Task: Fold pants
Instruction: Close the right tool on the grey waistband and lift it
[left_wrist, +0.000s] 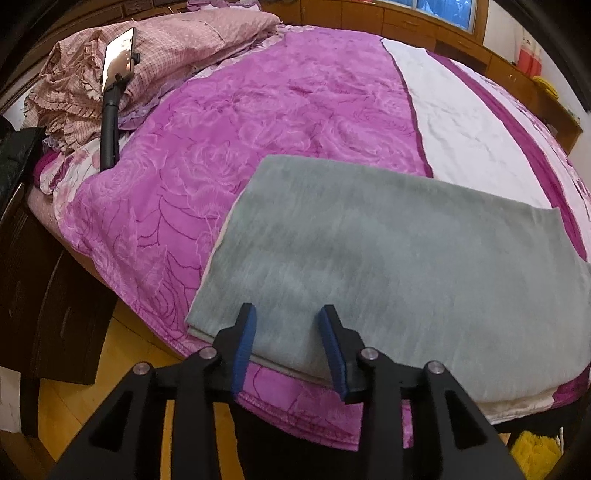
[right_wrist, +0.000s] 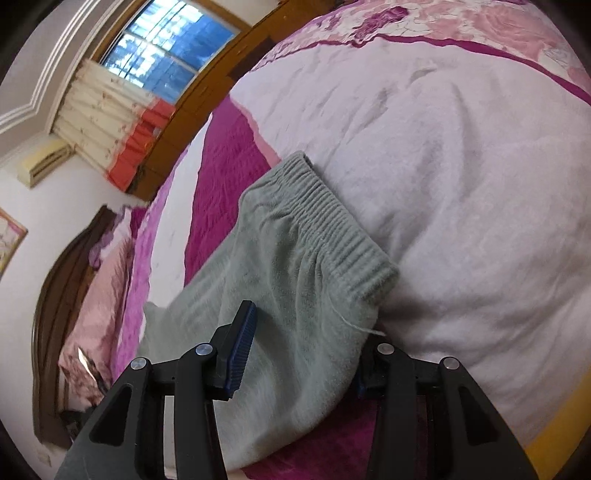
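Grey fleece pants (left_wrist: 388, 258) lie folded flat on the purple blanket (left_wrist: 221, 147) near the bed's front edge. My left gripper (left_wrist: 289, 314) hovers over their near left corner, open, its blue pads apart and clear of the cloth below. In the right wrist view the pants (right_wrist: 295, 258) show their ribbed elastic waistband (right_wrist: 332, 221). My right gripper (right_wrist: 308, 325) is at the near end of that cloth. One finger (right_wrist: 240, 343) rests on top, the other is hidden under the draped edge, and the cloth fills the gap between them.
A phone on a black stand (left_wrist: 118, 59) stands at the bed's left, beside piled pink bedding (left_wrist: 166, 44). A white blanket (right_wrist: 461, 184) covers the bed by the waistband. Wooden floor (left_wrist: 129, 350) and a dark cabinet (left_wrist: 44, 277) lie beyond the bed's edge.
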